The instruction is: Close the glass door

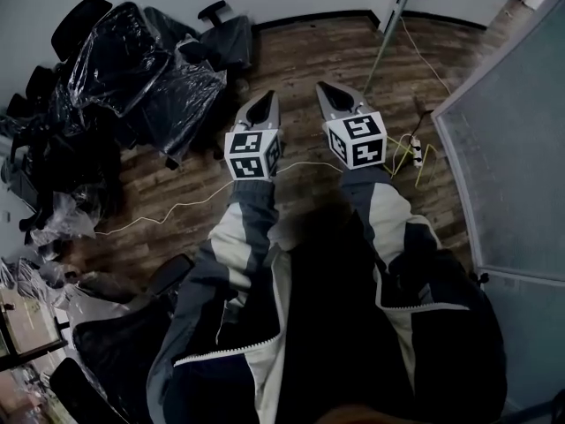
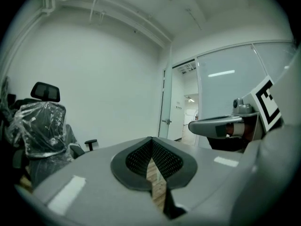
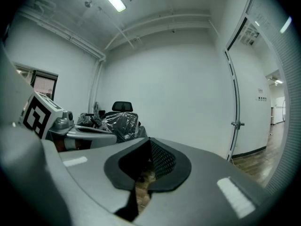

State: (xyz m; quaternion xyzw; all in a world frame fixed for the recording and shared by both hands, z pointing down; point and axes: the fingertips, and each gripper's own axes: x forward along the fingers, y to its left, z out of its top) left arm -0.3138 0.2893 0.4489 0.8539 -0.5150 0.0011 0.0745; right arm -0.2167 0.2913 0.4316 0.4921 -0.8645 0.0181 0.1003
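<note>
The glass door [image 2: 166,102] stands open beyond the white wall in the left gripper view, with its handle [image 2: 165,121] at mid height and a lit corridor behind it. In the right gripper view the door's edge and handle [image 3: 235,124] rise at the right. A frosted glass panel [image 1: 512,148] fills the right side of the head view. My left gripper [image 1: 267,98] and right gripper [image 1: 323,87] are held side by side over the wood floor, both shut and holding nothing. Neither touches the door. Each shows in the other's view: the right gripper [image 2: 221,125] and the left gripper [image 3: 89,131].
Office chairs wrapped in plastic [image 1: 132,78] crowd the left side of the room. A tripod leg [image 1: 388,34] stands at the back. A power strip [image 1: 415,148] and a pale cable [image 1: 177,210] lie on the floor near the glass panel.
</note>
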